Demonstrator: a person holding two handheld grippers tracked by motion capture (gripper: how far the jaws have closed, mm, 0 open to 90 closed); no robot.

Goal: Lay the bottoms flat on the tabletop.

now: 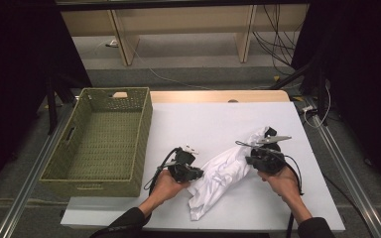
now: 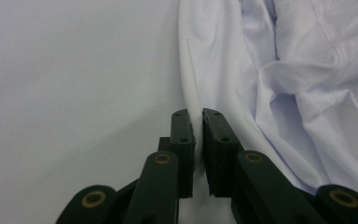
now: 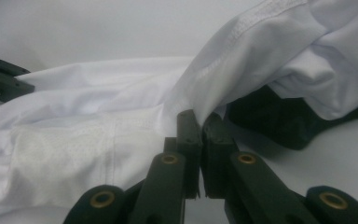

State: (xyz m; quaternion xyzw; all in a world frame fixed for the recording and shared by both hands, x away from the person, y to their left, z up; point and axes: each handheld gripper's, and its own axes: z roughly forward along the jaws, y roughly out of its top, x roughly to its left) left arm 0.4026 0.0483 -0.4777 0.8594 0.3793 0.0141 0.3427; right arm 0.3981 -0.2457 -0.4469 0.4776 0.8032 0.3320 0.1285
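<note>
White garment (image 1: 222,173): crumpled cloth, lying as a long diagonal bundle on the near-centre part of the table (image 1: 218,119), its far end toward the right, its near end trailing toward the person's edge. Both ends are pinched; the middle rests slack on the surface.

Table: white top, garment on its near half, basket at its left.

Woven basket (image 1: 101,141): olive-green, rectangular, nothing inside, on the left of the table, well apart from the garment. Judged the likely receptacle.

Left claw (image 1: 192,172): jaws nearly closed on a thin fold at the garment's left edge, as the left gripper view (image 2: 198,122) shows; cloth runs up between the pads.

Right claw (image 1: 258,157): jaws nearly closed on a stitched hem at the far right end, with cloth draped over and beyond the tips in the right gripper view (image 3: 200,125).

Handling note: the step appears to be spreading or lifting the garment by two held points. Each grip is on a narrow edge, so the person would do well to keep both claws firmly pressed, raise them evenly, and draw them apart only until the slack middle comes taut; a sharp pull risks the thin left fold slipping out. If the basket is the aim, clearing its near rim before lowering would matter.
</note>
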